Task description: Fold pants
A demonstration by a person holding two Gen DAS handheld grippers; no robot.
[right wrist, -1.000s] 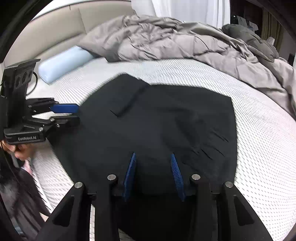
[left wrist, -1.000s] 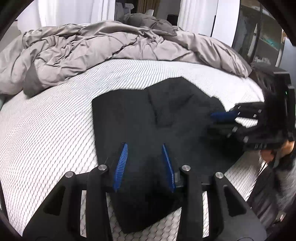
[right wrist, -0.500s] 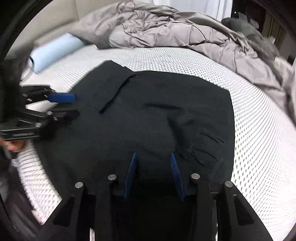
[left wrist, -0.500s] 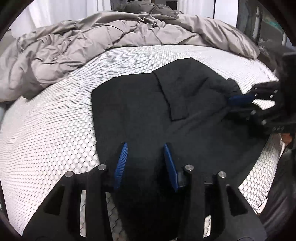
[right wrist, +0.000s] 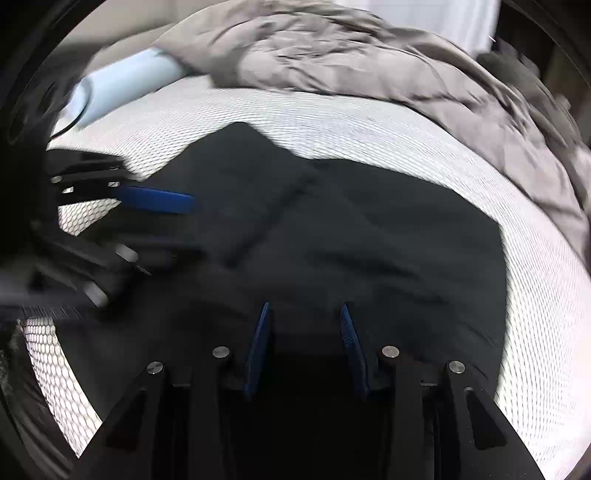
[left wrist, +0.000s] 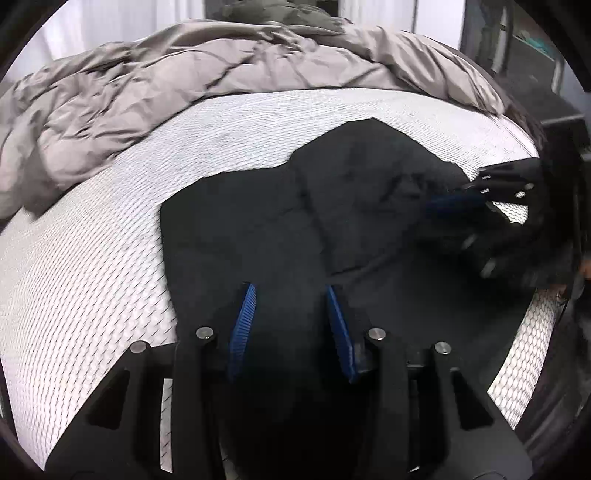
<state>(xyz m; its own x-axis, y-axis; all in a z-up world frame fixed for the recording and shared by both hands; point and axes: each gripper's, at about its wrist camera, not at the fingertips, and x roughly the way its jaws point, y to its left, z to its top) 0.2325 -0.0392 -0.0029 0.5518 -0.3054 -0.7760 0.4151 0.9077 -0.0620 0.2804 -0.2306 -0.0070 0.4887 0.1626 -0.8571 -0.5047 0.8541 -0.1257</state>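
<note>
Bed surface: white mattress cover with a fine honeycomb mesh texture (left wrist: 92, 266), filling the near and middle ground.
Bedding: crumpled grey-taupe quilted duvet (left wrist: 155, 96), heaped along the far side of the mattress.
Pillow: pale blue cylindrical bolster (right wrist: 125, 85), far left, its end tucked under the duvet.
Headboard: beige padded panel (right wrist: 122, 33), behind the bolster.
Window: white curtains (right wrist: 424, 18), bright with daylight, far behind the bed.
Right edge: dark shelving (left wrist: 517, 44), blurred.

Left gripper (left wrist: 288, 295): matte black angular frame, ribbed blue pads inside the jaws, four round silver screw heads behind them. Right gripper (right wrist: 304, 312) had the same build.
</note>
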